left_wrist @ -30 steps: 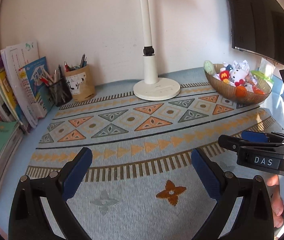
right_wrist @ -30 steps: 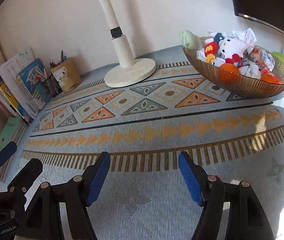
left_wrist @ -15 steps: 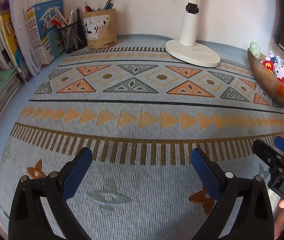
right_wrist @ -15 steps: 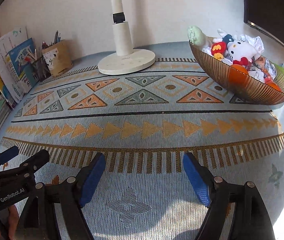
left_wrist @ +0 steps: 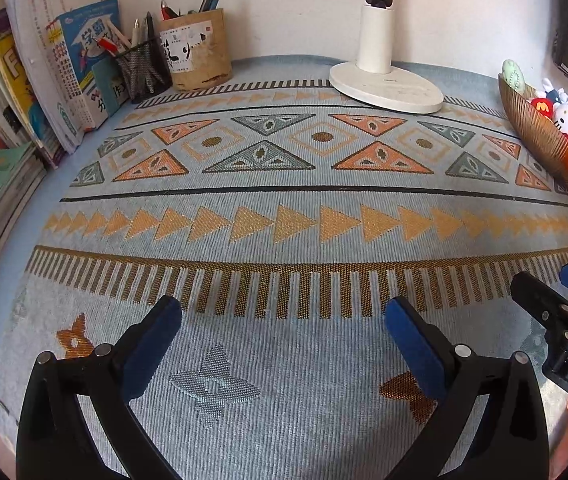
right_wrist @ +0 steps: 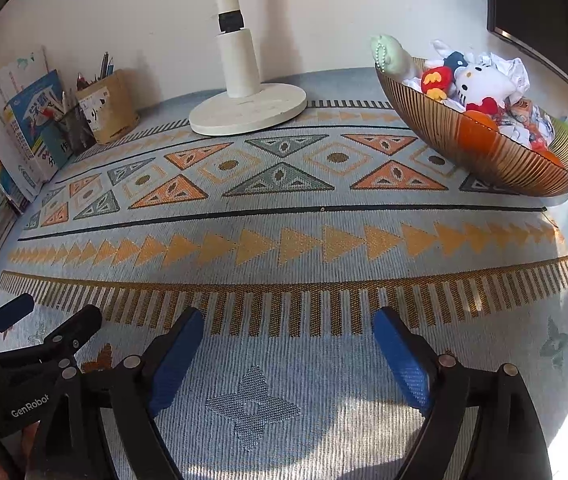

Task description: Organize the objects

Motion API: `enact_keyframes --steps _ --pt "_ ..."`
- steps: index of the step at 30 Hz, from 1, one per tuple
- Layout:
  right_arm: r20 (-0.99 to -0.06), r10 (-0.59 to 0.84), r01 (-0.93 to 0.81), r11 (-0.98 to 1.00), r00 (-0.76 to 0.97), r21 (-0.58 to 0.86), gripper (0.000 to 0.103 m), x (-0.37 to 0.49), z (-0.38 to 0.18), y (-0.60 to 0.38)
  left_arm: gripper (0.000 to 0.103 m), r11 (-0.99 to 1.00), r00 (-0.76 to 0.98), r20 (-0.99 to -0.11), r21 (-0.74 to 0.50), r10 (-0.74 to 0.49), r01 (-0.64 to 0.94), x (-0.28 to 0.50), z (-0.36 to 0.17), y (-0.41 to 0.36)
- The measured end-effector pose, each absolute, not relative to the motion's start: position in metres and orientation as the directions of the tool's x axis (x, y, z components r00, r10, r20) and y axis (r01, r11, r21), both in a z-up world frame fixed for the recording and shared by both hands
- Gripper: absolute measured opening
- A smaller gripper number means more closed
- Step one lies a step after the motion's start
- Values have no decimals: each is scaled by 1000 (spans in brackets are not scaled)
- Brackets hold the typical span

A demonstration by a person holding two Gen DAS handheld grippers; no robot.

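Right tongs opening over patterned cloth, nothing between, toy-filled bowl far right.

Pale blue cloth with orange triangles, amber ribbed bowl, white lamp base.

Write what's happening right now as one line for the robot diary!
left gripper: open, empty | right gripper: opening, nothing between fingers | both over patterned mat | toy bowl: untouched
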State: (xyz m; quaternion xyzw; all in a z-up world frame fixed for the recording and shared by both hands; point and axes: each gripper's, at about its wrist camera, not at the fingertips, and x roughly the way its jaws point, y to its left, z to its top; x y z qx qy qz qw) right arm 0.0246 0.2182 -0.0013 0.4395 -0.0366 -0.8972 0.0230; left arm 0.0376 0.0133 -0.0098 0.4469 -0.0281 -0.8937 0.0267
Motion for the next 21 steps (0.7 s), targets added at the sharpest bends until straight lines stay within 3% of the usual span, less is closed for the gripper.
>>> enact_keyframes --steps 5,21 --pt "-790 -71 10 -997 -609 82 92 25 -2 217 102 -994 -610 -786 110 -97 18 38 -9 16" --pt "-794 -72 17 -997 -603 78 96 25 -3 215 102 -998 -592 -804 57 -59 21 36 -11 11"
